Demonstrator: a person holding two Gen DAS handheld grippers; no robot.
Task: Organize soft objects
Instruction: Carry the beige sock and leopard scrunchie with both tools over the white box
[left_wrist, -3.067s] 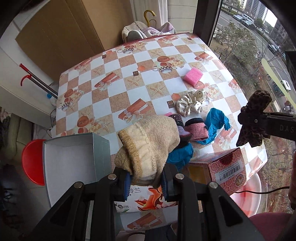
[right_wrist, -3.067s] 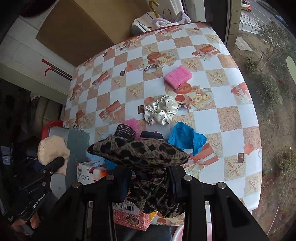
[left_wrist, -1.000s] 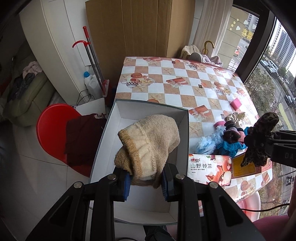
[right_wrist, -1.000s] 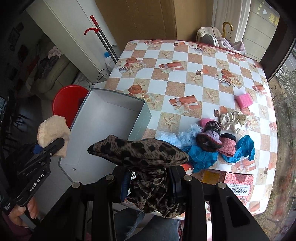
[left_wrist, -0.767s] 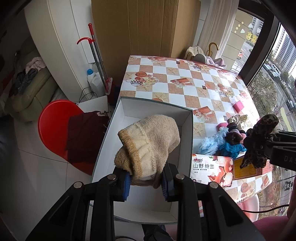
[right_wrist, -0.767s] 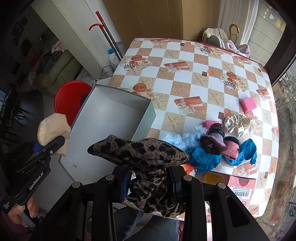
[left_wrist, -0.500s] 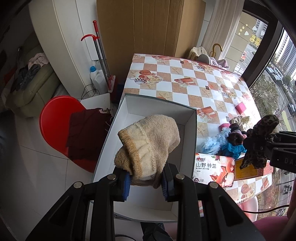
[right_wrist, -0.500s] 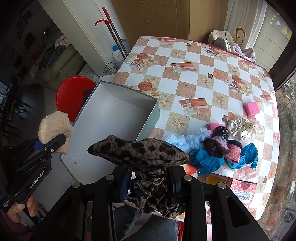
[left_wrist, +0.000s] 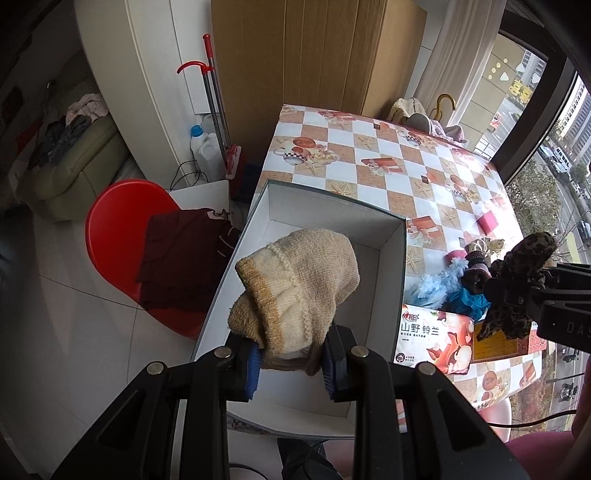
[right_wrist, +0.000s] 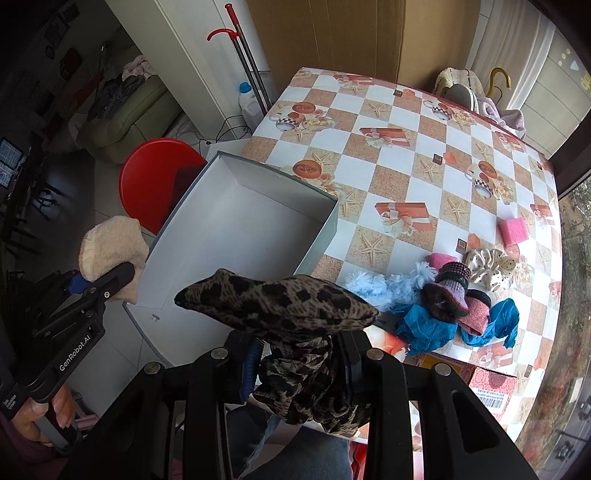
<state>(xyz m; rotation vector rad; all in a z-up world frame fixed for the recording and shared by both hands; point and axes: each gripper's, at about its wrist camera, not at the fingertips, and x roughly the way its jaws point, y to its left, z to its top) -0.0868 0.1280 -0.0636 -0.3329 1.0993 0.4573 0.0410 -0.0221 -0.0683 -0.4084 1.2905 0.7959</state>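
My left gripper is shut on a cream knitted hat and holds it above the near end of an open grey box. In the right wrist view the hat hangs beside the box's left wall. My right gripper is shut on a leopard-print cloth, raised above the box's near right corner; it shows at the right of the left wrist view. A pile of soft items lies right of the box: blue fluffy piece, blue cloth, knitted socks, dotted scrunchie, pink sponge.
The box sits at the near left corner of a table with a checked cloth. A printed tissue box and a red carton stand at the near edge. A red chair with dark cloth stands left of the table.
Both grippers have risen and pulled back a little, still holding their items; the box and table look smaller and farther. Since three seconds ago both views swung left from the pile to the box.
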